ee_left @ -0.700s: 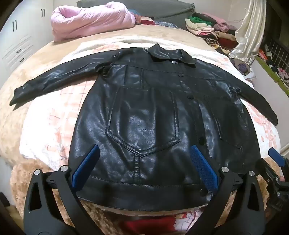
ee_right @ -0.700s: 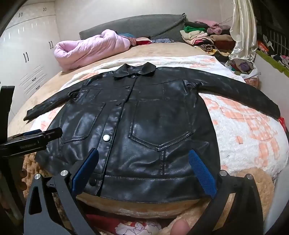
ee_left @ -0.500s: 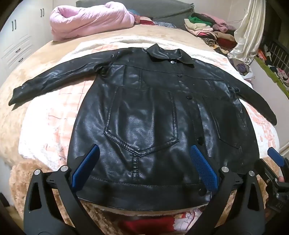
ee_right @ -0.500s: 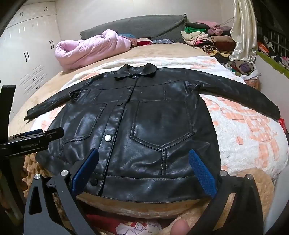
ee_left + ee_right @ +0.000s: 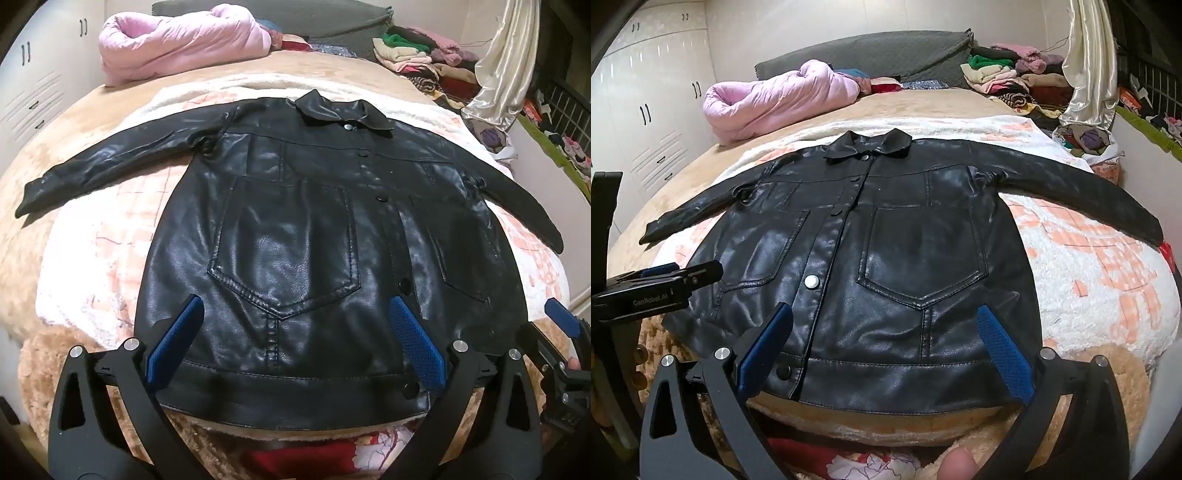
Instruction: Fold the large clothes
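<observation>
A black leather jacket (image 5: pixel 295 236) lies flat and face up on a white-and-orange blanket, buttoned, both sleeves spread out sideways, collar at the far end. It also shows in the right wrist view (image 5: pixel 905 258). My left gripper (image 5: pixel 295 339) is open and empty, hovering over the hem on the jacket's left half. My right gripper (image 5: pixel 886 350) is open and empty, over the hem on the right half. The right gripper shows at the left wrist view's right edge (image 5: pixel 561 325); the left gripper shows at the right wrist view's left edge (image 5: pixel 657 284).
The blanket (image 5: pixel 1100 266) covers a tan fuzzy bed (image 5: pixel 66 155). A pink duvet (image 5: pixel 775 99) and a grey headboard (image 5: pixel 886 51) are at the far end. A pile of folded clothes (image 5: pixel 1008 77) sits far right. White wardrobes (image 5: pixel 646 110) stand left.
Both grippers have moved slightly forward and lower toward the jacket's hem. The jacket has not moved and both grippers stay open.
</observation>
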`<state>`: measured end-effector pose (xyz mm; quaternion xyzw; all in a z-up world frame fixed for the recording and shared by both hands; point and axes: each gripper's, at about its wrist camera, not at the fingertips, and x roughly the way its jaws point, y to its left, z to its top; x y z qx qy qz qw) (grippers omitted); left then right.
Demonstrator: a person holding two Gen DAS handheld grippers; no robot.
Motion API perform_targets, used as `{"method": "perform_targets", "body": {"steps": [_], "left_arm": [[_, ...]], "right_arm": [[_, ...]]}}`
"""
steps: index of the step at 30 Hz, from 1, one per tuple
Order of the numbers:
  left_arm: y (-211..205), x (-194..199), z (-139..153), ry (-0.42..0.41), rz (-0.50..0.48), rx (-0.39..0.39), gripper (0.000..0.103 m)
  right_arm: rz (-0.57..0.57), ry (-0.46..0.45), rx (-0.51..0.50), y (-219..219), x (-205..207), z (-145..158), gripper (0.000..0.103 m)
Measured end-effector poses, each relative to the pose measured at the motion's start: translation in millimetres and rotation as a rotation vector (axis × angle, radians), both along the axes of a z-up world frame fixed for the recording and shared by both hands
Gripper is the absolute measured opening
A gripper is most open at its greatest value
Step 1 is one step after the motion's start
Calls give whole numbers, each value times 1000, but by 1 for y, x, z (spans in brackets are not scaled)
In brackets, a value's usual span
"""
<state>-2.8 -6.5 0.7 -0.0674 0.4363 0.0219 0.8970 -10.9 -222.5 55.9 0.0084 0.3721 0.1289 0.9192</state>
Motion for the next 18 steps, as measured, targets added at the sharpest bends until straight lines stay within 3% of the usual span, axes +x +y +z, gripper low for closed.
{"method": "perform_targets", "body": {"steps": [18], "left_arm": [[-2, 0, 1, 1, -9, -2, 94]], "right_arm": [[3, -6, -17, -3, 2, 1, 99]]}}
